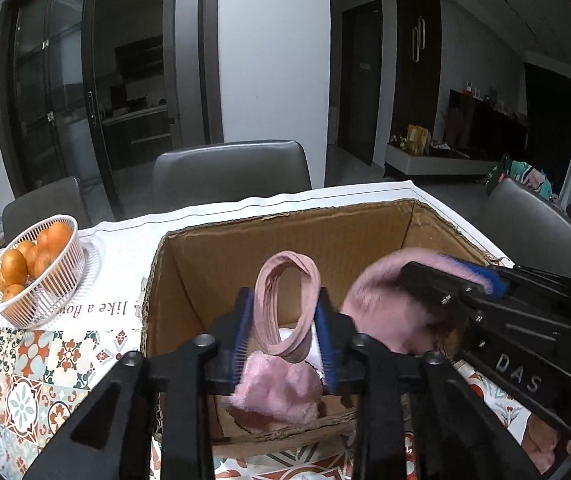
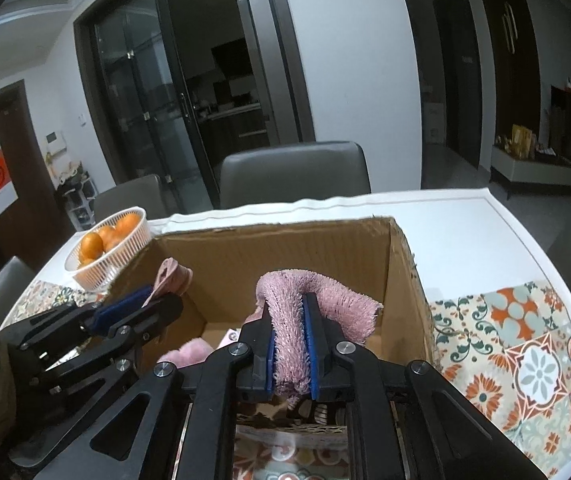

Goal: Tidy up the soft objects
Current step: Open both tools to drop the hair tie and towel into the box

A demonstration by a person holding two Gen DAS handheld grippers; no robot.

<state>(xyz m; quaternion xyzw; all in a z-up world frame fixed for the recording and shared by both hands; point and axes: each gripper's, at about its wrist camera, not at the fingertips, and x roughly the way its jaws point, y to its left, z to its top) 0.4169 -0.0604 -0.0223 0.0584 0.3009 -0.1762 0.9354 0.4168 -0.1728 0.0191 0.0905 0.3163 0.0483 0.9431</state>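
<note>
Left wrist view shows a pink elastic headband loop standing upright between the blue pads of the left gripper, which pinch it at its lower sides above the open cardboard box. Below the loop, inside the box near its front wall, lies a fluffy pink cloth with something white just behind it. To the right, the right gripper reaches over the box with a blurred pink towel in its grip.

From the right wrist view, that pink terry towel is clamped between the right gripper's blue pads, folded over them and draping to both sides above the box. The left gripper enters from the left, the headband sticking up from its fingers.

The box sits on a table covered by a white cloth and a patterned tile mat. A white basket of oranges stands left of the box, apart from it. Grey chairs line the far edge.
</note>
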